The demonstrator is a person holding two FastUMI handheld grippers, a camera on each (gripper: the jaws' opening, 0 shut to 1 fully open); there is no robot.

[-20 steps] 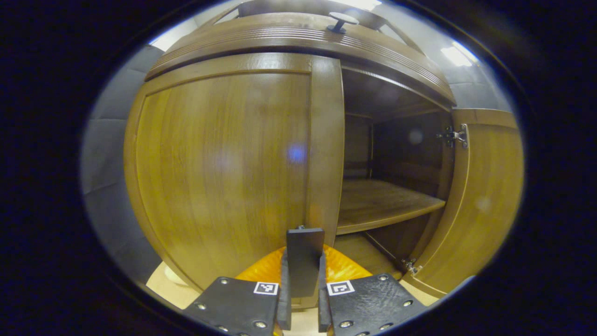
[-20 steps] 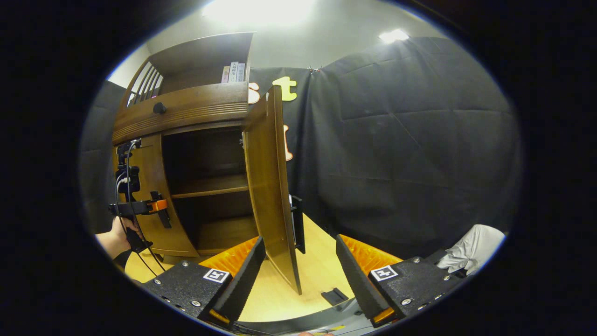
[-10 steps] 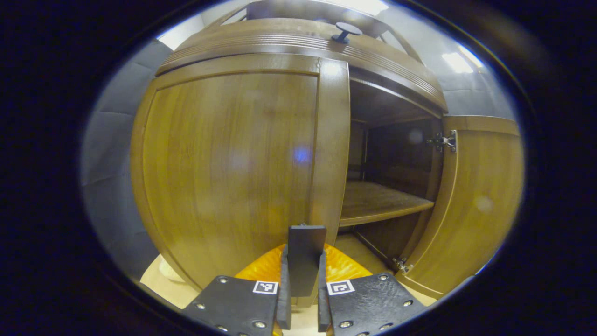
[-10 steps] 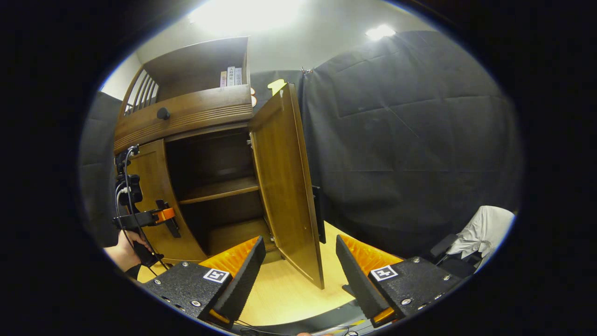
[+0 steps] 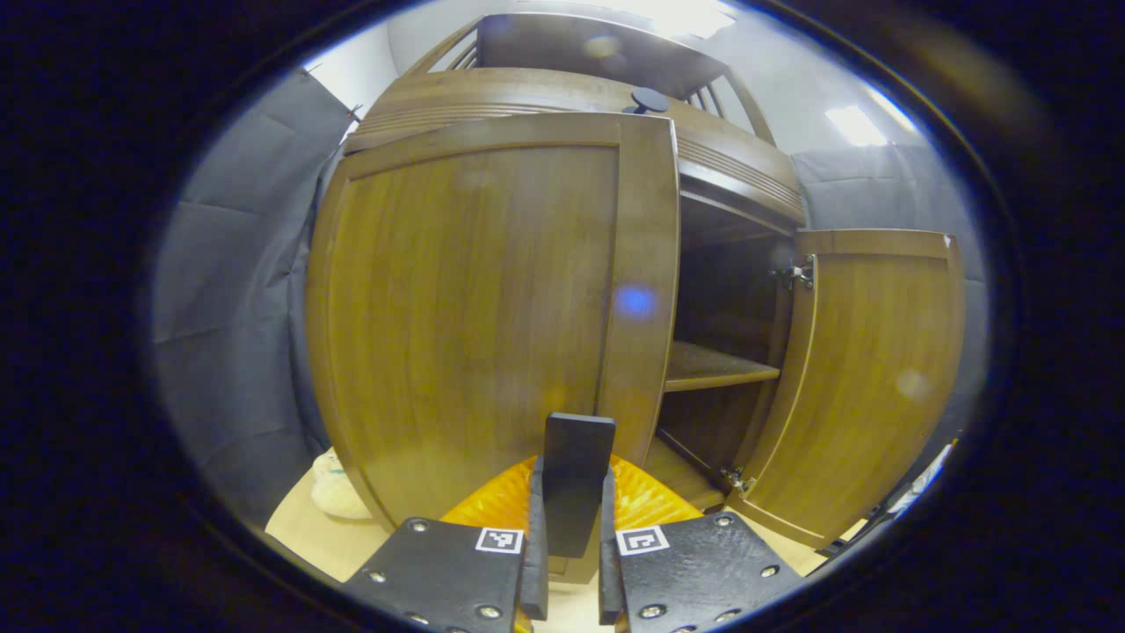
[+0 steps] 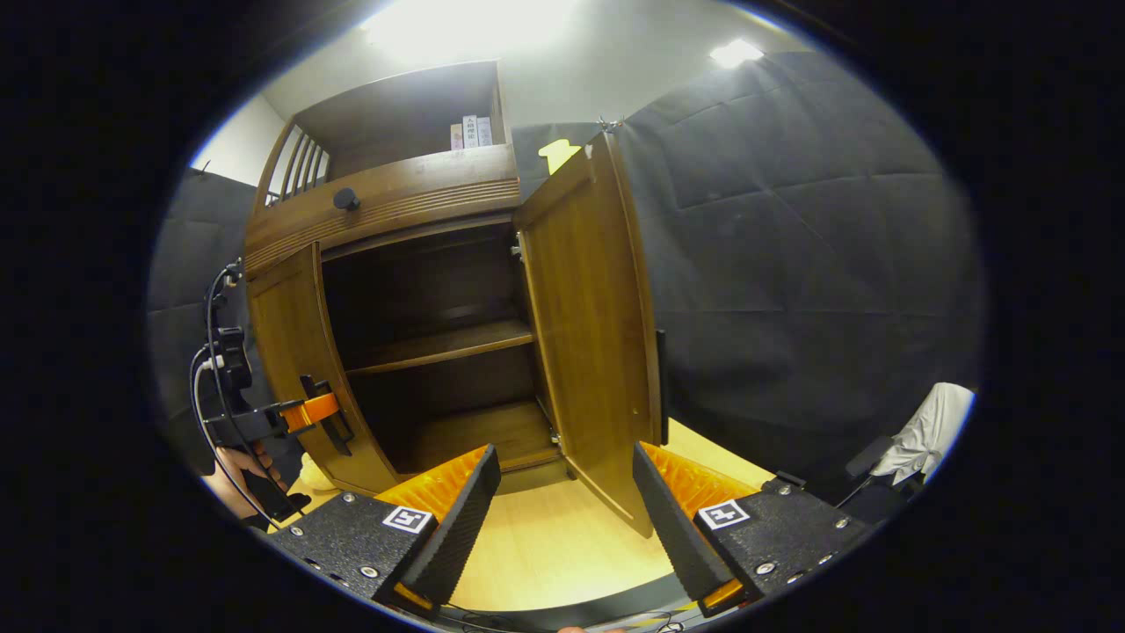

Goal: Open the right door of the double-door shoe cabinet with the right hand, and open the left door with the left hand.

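Glossy brown wood, curved: left door (image 5: 475,308) part-open before us, its flat dark handle (image 5: 576,479) pinched in left hand-held gripper (image 5: 568,563). Right door (image 6: 593,316) swung wide. Right hand-held gripper (image 6: 567,519) gaping, holding nothing. Right gripper view adds books (image 6: 471,132) up top, inner shelf (image 6: 439,345).

Ceiling lights (image 6: 736,53) on, glare bright. Few books (image 6: 471,132) upright on open top shelf. White cloth (image 6: 923,432) draped over dark chair at right. Pale soft object (image 5: 338,488) on light wooden floor (image 6: 545,545), partly hidden.
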